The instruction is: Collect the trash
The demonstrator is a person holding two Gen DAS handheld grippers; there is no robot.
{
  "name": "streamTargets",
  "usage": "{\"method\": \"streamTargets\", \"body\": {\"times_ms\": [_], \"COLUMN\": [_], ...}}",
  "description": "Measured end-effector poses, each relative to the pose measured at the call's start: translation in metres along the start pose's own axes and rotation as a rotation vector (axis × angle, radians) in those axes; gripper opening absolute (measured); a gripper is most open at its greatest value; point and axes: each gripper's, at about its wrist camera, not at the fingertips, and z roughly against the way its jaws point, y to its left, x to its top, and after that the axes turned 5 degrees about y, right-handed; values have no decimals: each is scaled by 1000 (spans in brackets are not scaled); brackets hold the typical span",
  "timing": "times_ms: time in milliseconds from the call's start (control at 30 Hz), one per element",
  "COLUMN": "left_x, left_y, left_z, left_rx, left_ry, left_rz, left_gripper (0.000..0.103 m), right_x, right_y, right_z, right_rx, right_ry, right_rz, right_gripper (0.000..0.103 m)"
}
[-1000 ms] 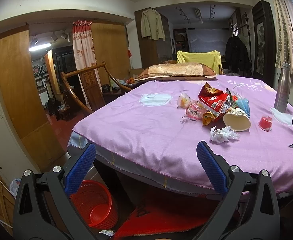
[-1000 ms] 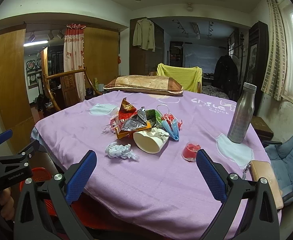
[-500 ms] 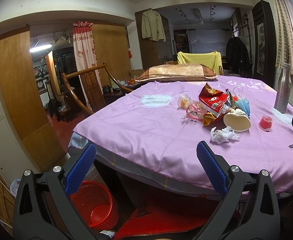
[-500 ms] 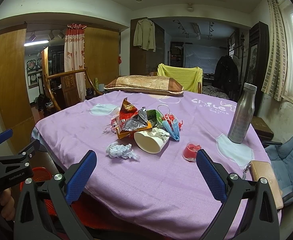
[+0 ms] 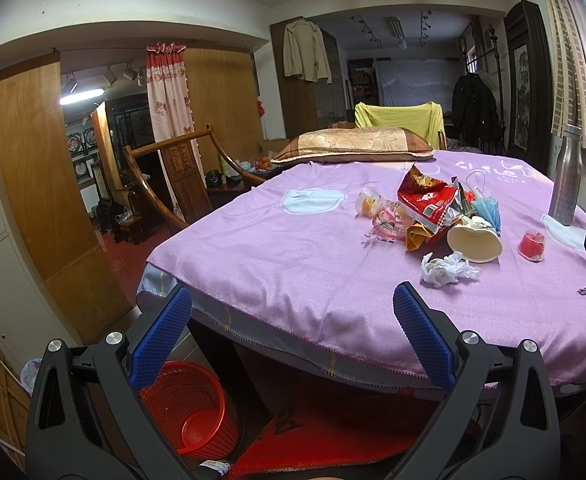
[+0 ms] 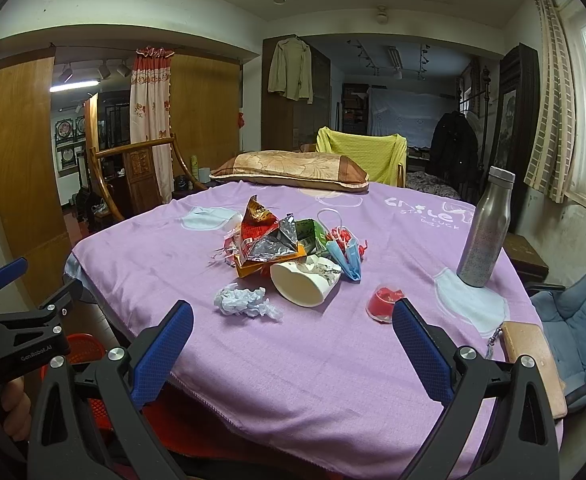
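Note:
A heap of trash lies mid-table on the purple cloth [image 6: 333, 360]: red snack wrappers [image 6: 267, 236], a tipped white paper cup [image 6: 303, 286], a crumpled tissue [image 6: 245, 300], a blue face mask [image 6: 347, 258] and a small red jelly cup [image 6: 383, 302]. The left wrist view shows the same wrappers [image 5: 429, 204], cup [image 5: 475, 240], tissue [image 5: 447, 268] and jelly cup [image 5: 531, 244]. My left gripper [image 5: 293, 332] is open at the table's near-left edge, above a red mesh basket [image 5: 191, 406] on the floor. My right gripper [image 6: 293, 338] is open, short of the tissue and empty.
A steel bottle [image 6: 487, 228] stands at the table's right, with a tan wallet [image 6: 529, 356] near the right edge. A pillow [image 6: 293, 166] lies at the far end. A wooden chair [image 5: 173, 176] is to the left, a blue cushioned chair [image 6: 577, 320] to the right.
The right gripper has crept slightly forward toward the trash pile. The left gripper has hardly moved. Both stay open.

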Motion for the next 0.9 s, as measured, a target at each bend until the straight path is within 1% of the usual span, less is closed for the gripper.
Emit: {"method": "streamTargets", "body": {"times_ms": [33,900], "left_x": [0,0], "left_y": [0,1], "left_z": [0,1], "left_rx": [0,2], "left_ry": [0,-1], "left_rz": [1,-1], "left_gripper": [96,96], "right_x": [-2,-6], "right_y": [2,2], "right_z": [5,5], "right_rx": [3,9], "right_ry": [-21,-16], "right_rz": [-19,-21], "right_gripper": [97,97]}}
